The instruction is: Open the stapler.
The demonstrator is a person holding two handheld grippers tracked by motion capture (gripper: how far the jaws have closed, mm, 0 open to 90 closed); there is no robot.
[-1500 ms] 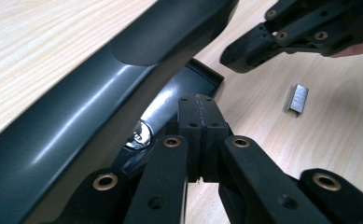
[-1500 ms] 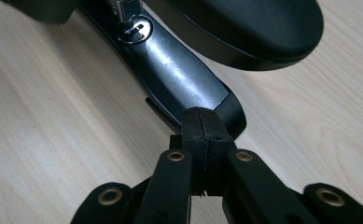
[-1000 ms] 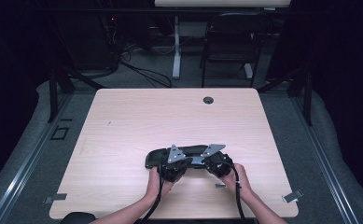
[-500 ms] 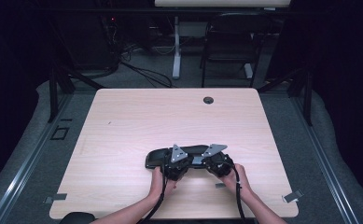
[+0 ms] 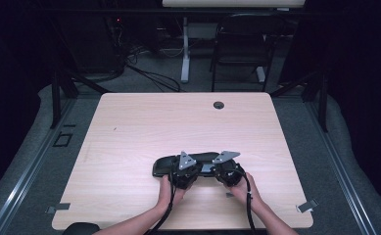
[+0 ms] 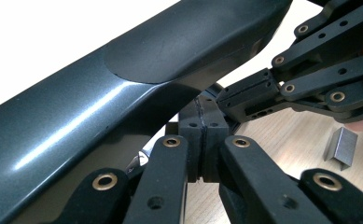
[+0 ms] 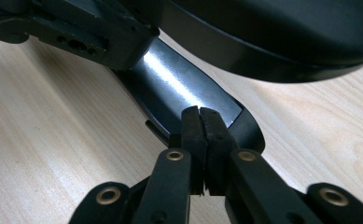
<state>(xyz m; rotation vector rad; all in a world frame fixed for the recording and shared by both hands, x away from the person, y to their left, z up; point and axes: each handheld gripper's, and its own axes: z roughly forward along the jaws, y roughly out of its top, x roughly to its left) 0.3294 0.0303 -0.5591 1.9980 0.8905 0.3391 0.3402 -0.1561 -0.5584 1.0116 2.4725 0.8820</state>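
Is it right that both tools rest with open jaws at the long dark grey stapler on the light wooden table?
Not quite: the jaws are shut. The left gripper view shows the left tool pressed closed, the right gripper view the right tool, both at the long dark grey stapler on the light wooden table.

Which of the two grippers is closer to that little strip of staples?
The right gripper: the staple strip lies just beside it, while the left gripper sits farther off.
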